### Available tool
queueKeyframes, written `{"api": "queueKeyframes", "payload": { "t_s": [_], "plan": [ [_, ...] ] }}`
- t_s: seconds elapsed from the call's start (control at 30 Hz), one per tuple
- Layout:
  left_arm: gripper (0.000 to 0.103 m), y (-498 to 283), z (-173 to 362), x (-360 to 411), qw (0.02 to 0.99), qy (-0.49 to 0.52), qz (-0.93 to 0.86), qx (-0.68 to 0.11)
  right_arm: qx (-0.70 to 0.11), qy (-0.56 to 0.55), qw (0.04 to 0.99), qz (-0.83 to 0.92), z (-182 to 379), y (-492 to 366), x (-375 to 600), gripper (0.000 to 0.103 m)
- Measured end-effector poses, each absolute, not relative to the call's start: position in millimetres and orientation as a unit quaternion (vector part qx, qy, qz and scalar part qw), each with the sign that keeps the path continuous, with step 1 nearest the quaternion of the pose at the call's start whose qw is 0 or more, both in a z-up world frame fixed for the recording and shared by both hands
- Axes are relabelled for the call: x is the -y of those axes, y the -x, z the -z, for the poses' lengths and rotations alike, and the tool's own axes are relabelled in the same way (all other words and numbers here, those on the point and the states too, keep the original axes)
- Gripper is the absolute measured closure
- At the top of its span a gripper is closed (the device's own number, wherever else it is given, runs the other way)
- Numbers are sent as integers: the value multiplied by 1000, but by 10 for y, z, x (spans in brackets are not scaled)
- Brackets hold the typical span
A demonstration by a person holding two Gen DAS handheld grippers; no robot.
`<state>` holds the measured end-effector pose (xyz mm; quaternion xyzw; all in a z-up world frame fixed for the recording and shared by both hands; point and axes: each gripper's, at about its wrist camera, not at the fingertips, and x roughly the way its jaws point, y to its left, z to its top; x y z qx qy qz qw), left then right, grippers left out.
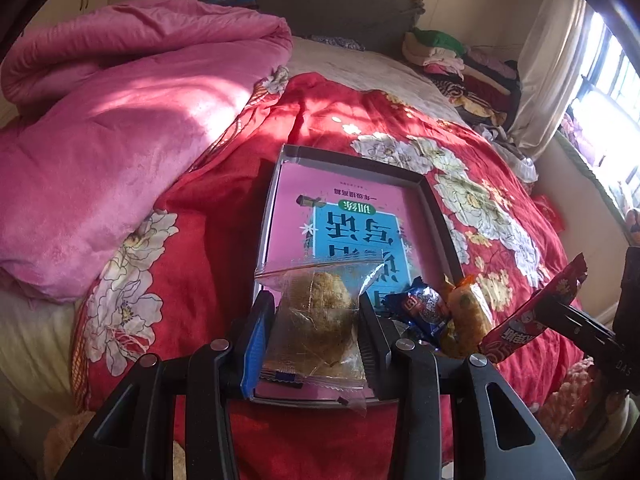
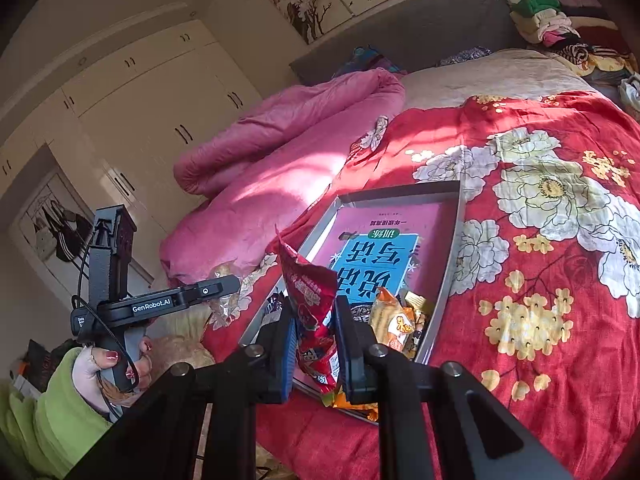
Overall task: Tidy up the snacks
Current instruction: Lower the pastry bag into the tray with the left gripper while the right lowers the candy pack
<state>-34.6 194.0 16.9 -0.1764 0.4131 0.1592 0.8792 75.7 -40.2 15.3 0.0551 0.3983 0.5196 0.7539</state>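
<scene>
A shallow grey tray (image 1: 352, 164) (image 2: 400, 194) lies on the red floral bedspread, its floor a pink and blue printed cover. At its near end lie a blue packet (image 1: 424, 312) and an orange packet (image 1: 468, 316) (image 2: 394, 322). My left gripper (image 1: 316, 308) is shut on a clear-wrapped brown pastry (image 1: 320, 308), held above the tray's near left corner. My right gripper (image 2: 316, 316) is shut on a crumpled red packet (image 2: 312, 300) (image 1: 532, 312) over the tray's near edge. In the right wrist view the left gripper (image 2: 230, 286) hangs left of the tray, in a hand (image 2: 100, 360) with a green sleeve.
A bunched pink quilt (image 1: 120, 120) (image 2: 280, 152) covers the bed left of the tray. The red bedspread (image 2: 540, 240) spreads to the right. Folded clothes (image 1: 448, 60) are piled by the grey headboard (image 1: 320, 4). White wardrobes (image 2: 160, 112) stand at the left, a window (image 1: 608, 92) at the right.
</scene>
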Motion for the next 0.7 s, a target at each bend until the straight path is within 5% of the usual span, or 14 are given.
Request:
{"api": "queueKeyframes", "payload": {
  "t_s": [0.7],
  "plan": [
    [61,200,189,-1886,862,185,-142,-450,-430,-1,753,-498,188,-793,166,85]
  ]
}}
